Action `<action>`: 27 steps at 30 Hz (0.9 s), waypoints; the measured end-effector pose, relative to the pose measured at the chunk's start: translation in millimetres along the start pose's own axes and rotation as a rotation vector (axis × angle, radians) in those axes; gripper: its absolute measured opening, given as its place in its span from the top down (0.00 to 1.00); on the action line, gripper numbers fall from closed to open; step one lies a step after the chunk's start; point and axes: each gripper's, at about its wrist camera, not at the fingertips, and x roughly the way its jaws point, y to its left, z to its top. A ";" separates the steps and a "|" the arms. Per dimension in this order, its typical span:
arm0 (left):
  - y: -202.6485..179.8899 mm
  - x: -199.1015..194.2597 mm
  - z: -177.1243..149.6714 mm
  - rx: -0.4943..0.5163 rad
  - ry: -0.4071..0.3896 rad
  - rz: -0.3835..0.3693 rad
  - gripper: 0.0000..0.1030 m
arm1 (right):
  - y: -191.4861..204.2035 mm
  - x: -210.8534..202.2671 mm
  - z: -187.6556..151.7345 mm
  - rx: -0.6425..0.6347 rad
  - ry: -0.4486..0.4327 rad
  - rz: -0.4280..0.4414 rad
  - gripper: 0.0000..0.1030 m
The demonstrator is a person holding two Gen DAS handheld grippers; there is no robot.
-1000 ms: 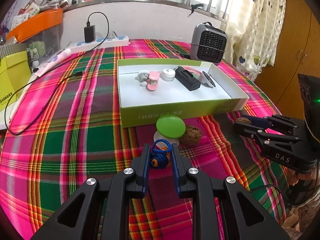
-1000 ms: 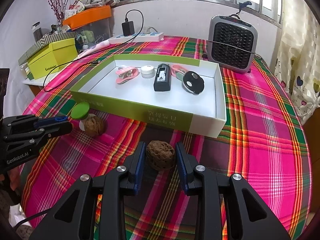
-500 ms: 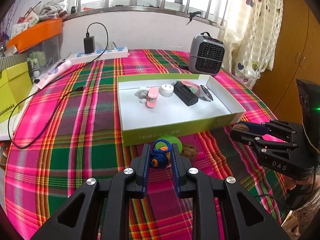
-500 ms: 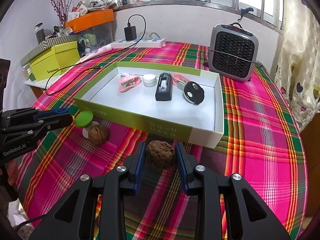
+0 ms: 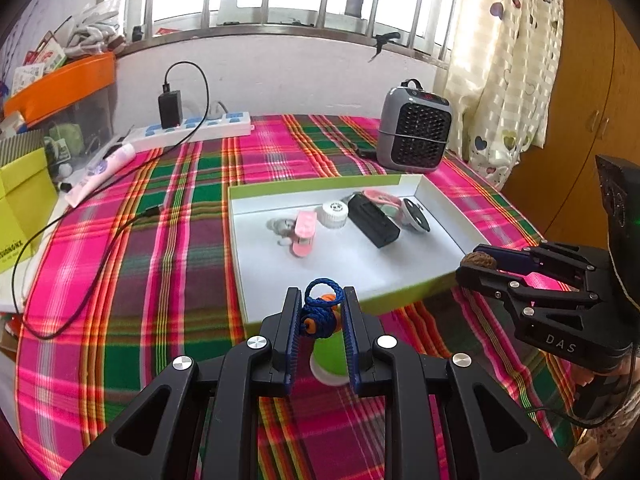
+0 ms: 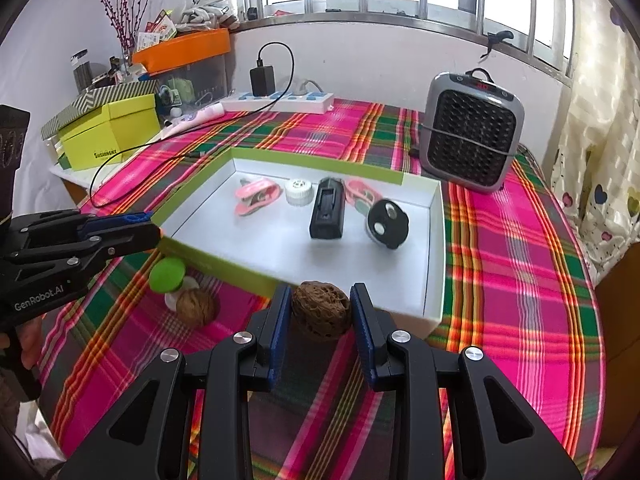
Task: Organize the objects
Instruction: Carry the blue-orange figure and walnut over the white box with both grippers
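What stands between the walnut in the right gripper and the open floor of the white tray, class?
Only the tray's near wall, just ahead of the held walnut in the right gripper. The floor beyond that wall is bare; the black case lies further back.

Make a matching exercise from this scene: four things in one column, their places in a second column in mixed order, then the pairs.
Things:
1. blue cord
2. dark walnut
3. black battery
4. green lid

Places:
A. lying in the box
B. between the right gripper fingers
C. on the tablecloth outside the box
D. between the left gripper fingers

Pairs: 1-D, 2-B, 3-A, 4-C
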 end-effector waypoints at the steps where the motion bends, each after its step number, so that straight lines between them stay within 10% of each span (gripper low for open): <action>1: 0.2 2.2 1.7 0.001 0.001 0.000 0.83 | -0.3 1.0 2.0 -0.001 0.000 -0.001 0.70; 27: -12.5 74.4 40.1 0.055 0.083 -0.055 0.83 | -25.3 51.3 32.3 0.013 0.053 -0.032 0.70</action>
